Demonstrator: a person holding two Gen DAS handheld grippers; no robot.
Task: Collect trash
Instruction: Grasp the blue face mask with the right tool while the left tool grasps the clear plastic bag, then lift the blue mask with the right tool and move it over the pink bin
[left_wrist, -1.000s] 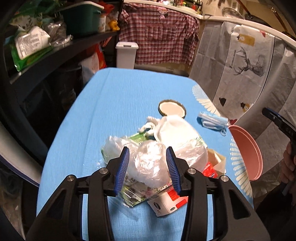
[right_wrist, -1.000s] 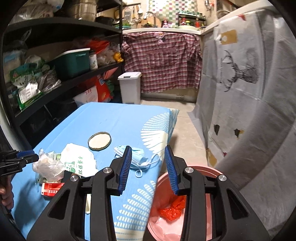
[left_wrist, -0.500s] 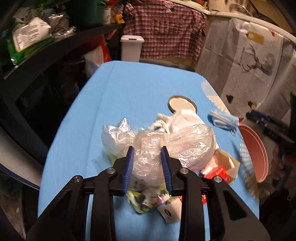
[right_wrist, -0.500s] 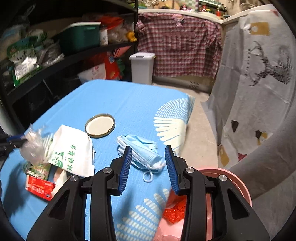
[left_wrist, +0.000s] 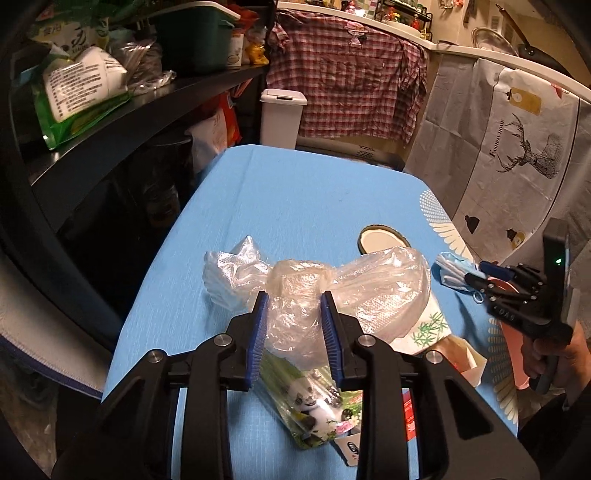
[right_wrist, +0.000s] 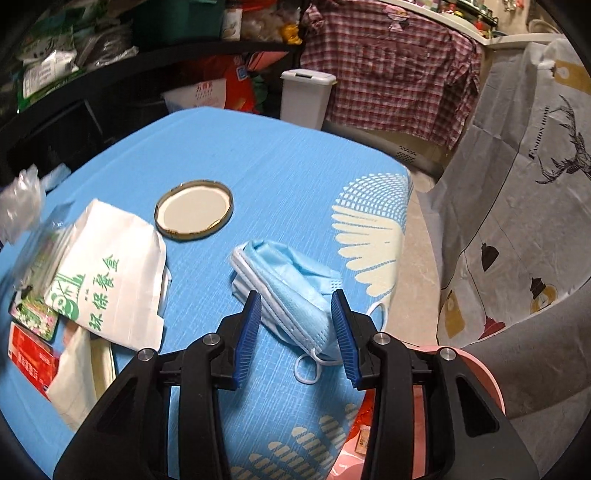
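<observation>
My left gripper (left_wrist: 293, 301) is shut on a crumpled clear plastic bag (left_wrist: 295, 291) and holds it above the blue table (left_wrist: 303, 192). Under it lie a green panda wrapper (left_wrist: 310, 410), a white bag with green print (right_wrist: 107, 273) and a red packet (right_wrist: 31, 356). My right gripper (right_wrist: 295, 304) is open, its jaws on either side of a blue face mask (right_wrist: 288, 284) lying near the table's right edge. The right gripper also shows in the left wrist view (left_wrist: 480, 271), at the mask (left_wrist: 452, 271). A pink bin (right_wrist: 476, 373) with red scraps stands below that edge.
A round jar lid (right_wrist: 194, 210) lies on the table beyond the mask. A white pedal bin (left_wrist: 282, 118) stands past the far end. Dark shelves (left_wrist: 122, 114) with bags run along the left. A deer-print cloth (right_wrist: 535, 184) hangs on the right.
My left gripper closed on the clear plastic bag and lifted it. My right gripper moved forward and down from the pink bin until its open jaws straddle the face mask.
</observation>
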